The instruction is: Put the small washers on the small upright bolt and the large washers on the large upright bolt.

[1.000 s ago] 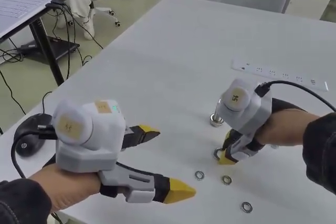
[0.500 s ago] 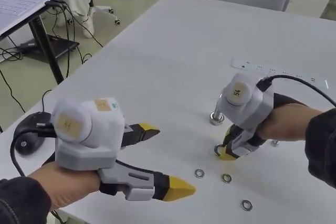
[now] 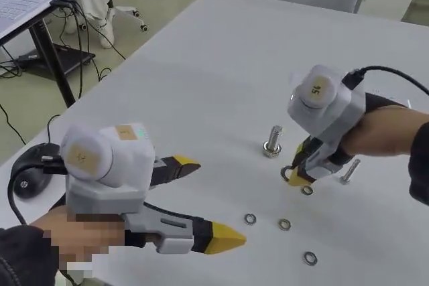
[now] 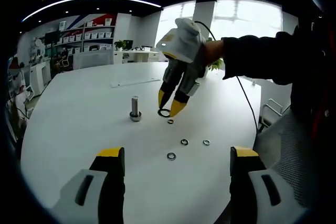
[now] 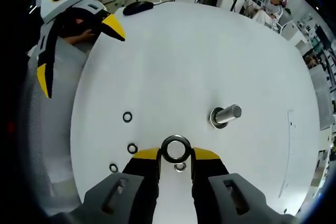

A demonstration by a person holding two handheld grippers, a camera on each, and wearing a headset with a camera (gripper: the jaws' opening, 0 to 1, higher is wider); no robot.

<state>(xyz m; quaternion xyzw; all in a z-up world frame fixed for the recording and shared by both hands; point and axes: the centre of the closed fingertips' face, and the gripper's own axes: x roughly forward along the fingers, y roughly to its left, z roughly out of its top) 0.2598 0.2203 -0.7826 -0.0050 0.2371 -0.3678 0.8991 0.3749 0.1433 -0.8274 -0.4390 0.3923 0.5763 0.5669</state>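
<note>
Presently, the large grey steel washer (image 5: pixel 164 149) is pinched by its rim between the yellow tips of the right gripper (image 5: pixel 176 155). It appears raised off the white table (image 3: pixel 201 85), near the large upright steel bolt (image 3: pixel 273 141), evidently for threading over it. Small steel washers (image 3: pixel 250 219) lie close by. The small upright bolt (image 3: pixel 348 171) stands just beside that gripper. The left gripper (image 3: pixel 208 202) hangs wide open, well apart.

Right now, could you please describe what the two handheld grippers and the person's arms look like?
Both the left gripper and the right gripper have chunky white-and-grey housings, black jaws ending in yellow tips, and a round tan sticker on top. A black cable runs from the right gripper. The person wears dark sleeves on both arms.
</note>
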